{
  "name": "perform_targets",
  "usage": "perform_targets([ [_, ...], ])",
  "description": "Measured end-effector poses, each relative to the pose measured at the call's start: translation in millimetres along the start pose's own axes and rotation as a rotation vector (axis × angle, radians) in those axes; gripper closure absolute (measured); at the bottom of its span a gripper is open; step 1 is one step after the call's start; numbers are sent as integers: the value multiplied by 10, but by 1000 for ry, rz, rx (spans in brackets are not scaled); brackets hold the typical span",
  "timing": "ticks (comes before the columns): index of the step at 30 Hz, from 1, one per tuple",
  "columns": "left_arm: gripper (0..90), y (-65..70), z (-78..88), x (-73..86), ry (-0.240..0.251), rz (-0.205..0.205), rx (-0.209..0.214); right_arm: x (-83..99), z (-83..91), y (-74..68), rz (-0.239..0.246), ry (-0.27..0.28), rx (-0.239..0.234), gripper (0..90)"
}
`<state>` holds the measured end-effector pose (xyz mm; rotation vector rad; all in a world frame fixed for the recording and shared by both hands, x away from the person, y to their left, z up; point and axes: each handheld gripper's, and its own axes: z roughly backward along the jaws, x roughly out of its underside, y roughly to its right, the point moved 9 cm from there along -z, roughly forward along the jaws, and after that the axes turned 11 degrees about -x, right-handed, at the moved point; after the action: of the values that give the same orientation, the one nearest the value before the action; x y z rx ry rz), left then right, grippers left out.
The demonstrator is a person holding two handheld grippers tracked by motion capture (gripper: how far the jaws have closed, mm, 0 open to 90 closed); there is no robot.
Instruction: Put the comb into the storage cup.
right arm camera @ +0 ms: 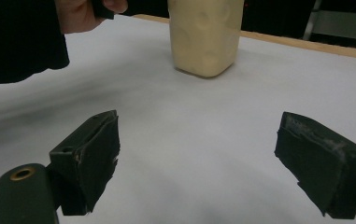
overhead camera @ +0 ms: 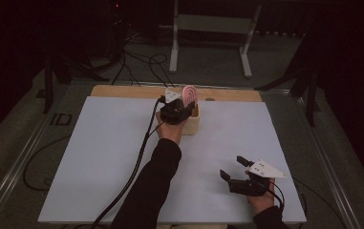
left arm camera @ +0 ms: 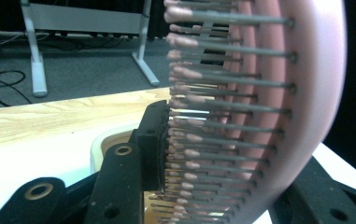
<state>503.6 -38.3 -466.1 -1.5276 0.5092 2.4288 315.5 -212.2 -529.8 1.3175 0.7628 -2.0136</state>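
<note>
From above, the left gripper (overhead camera: 182, 110) reached to the far side of the bench (overhead camera: 98, 157), its jaws grasping a pink hairbrush (overhead camera: 189, 93) upright over a cream container (overhead camera: 192, 125). The right gripper (overhead camera: 232, 169) hovered near the bench's front edge, jaws released. In the left gripper view, the hairbrush (left arm camera: 302, 107) had its bristles (left arm camera: 222, 88) pressed against one black jaw pad, above the container's rim (left arm camera: 102, 140). In the right gripper view, both jaws stood wide apart over the white sheet, the cream container (right arm camera: 205, 35) well beyond them.
</note>
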Motion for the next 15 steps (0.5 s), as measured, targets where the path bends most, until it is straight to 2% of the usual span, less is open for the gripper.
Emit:
perform_targets([
  [9,579,-29,4,13,-17,-12,7,5,-6,0,0,-4,0,136],
  [15,554,-60,-4,30,-29,-27,-7,5,-4,0,0,-4,0,136],
])
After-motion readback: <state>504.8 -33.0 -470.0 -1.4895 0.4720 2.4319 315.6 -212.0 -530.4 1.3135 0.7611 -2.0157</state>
